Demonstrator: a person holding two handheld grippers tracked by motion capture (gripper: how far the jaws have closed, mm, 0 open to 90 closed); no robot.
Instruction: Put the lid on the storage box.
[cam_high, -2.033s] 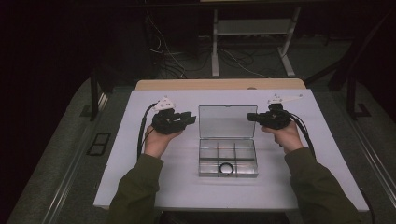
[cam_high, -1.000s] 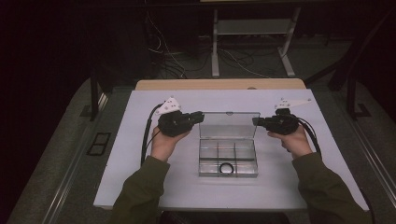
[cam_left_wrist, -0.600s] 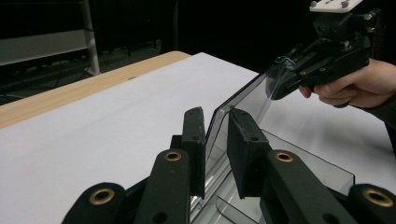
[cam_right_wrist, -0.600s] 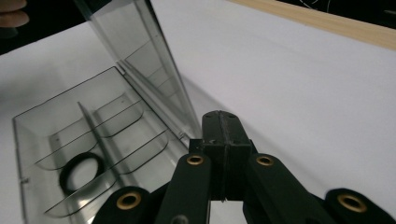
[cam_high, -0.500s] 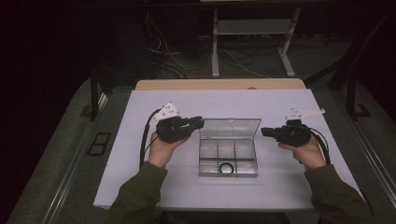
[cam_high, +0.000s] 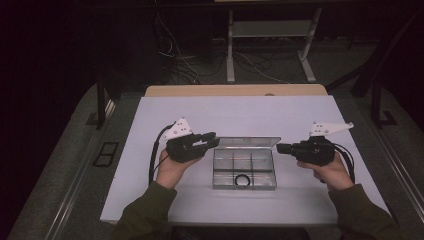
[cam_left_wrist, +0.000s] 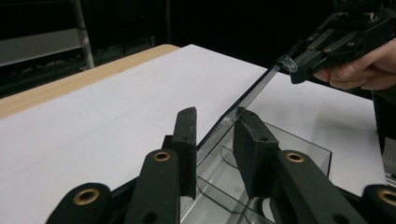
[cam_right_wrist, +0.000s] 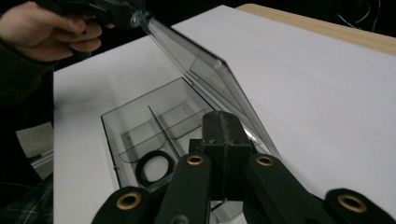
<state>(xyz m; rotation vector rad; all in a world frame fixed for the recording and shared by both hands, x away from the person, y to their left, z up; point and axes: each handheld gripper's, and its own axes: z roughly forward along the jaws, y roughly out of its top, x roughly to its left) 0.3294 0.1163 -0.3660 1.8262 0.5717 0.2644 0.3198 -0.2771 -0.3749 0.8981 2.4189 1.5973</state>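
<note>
Right gripper (cam_high: 280, 148) has slid off to the right, jaws together, seemingly clear of the box (cam_high: 244, 170). Left gripper (cam_high: 214, 138), jaws just opening, straddles the raised lid (cam_high: 247, 142)'s left corner, apparently not pinching.

- I can't read any text, label, brand, number or sign anywhere.
- Box (cam_high: 244, 162), grippers and table (cam_high: 240, 112) look unmarked from my end.

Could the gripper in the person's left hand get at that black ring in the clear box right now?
Probably yes. The lid stands raised behind the box, so the ring lies uncovered from above, and the left gripper sits at the box's near corner with jaws parted.
</note>
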